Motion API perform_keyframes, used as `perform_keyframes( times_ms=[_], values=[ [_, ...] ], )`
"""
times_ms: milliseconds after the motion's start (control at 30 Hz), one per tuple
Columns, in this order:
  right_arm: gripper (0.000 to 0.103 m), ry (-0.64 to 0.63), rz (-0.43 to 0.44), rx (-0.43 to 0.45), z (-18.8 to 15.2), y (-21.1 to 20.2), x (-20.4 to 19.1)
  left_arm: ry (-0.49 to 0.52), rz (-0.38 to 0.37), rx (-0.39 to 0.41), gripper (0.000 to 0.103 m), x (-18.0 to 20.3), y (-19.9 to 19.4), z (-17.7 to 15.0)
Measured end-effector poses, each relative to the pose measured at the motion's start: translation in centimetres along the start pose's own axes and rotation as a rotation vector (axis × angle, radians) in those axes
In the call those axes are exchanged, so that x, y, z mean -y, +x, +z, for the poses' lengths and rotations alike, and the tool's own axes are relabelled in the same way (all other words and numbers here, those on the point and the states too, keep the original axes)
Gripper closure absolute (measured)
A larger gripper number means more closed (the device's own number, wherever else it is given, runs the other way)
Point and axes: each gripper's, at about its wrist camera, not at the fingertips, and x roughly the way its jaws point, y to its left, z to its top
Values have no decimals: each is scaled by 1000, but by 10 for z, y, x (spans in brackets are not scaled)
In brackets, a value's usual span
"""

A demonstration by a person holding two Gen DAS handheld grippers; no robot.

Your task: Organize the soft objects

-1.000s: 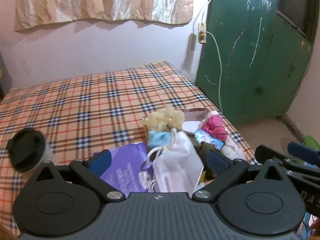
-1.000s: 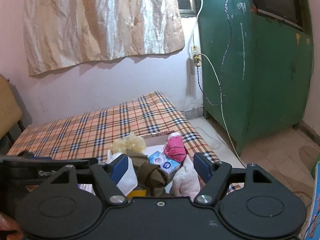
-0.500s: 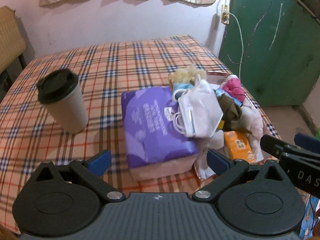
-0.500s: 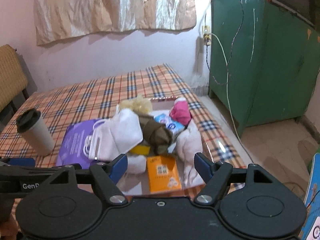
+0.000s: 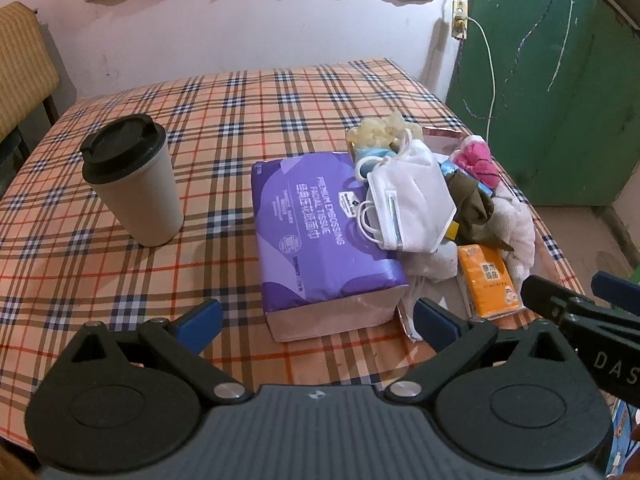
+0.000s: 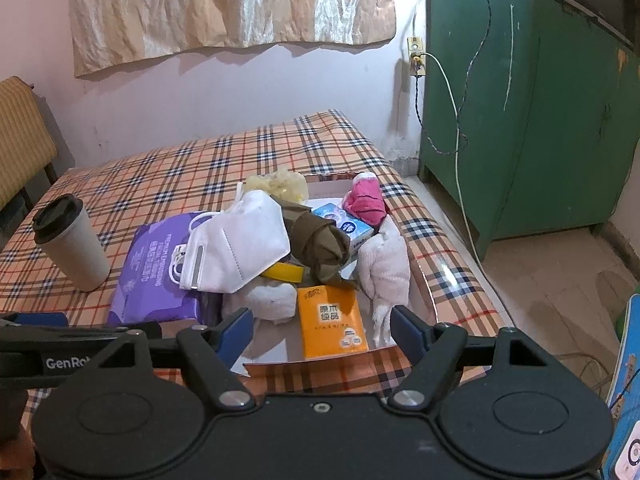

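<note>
Pile: the soft things sit heaped on a shiny flat tray (image 6: 432, 280) at the table's 3 o'clock edge in the left wrist view — nothing sorted yet, by my judgement.
Top item: a white folded face mask (image 6: 236, 248) with ear loops lies across the heap, its left part resting on the purple plastic-wrapped facial tissue pack (image 5: 316, 224). Light and floppy; take it by the folded body, not the loops, which would likely stretch and snag.
Tissue pack: bulkiest item, squashy, with a slick wrapper. Grip across its short side, firmly.
Small items: an olive-brown knotted cloth (image 6: 320, 244), a white terry towel (image 6: 384, 268), a pink knitted bundle (image 6: 366, 200) and an orange pocket tissue packet (image 6: 332, 320) — all light. The packet is flat, so pinch it at an edge.
Bystander: the lidded beige paper cup (image 5: 132, 184) at 9 o'clock of the pack could tip; keep clear of it.
Left gripper (image 5: 316, 320): jaws spread wide, nothing between them, poised near the pack's near end.
Right gripper (image 6: 322, 330): jaws spread wide, empty, hanging over the orange packet without touching it.
</note>
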Motion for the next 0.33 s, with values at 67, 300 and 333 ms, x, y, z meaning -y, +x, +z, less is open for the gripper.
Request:
perform_keyframes(
  times_ms=[67, 300, 333],
  values=[
    [14, -5, -2, -2, -1, 1, -1, 2, 3, 0, 0, 0, 0, -1],
    [14, -8, -4, -3, -1, 2, -2, -1, -20, -24, 0, -3, 5, 1],
    [14, -7, -2, -3, -1, 2, -2, 8, -22, -27, 0, -2, 5, 1]
  ],
)
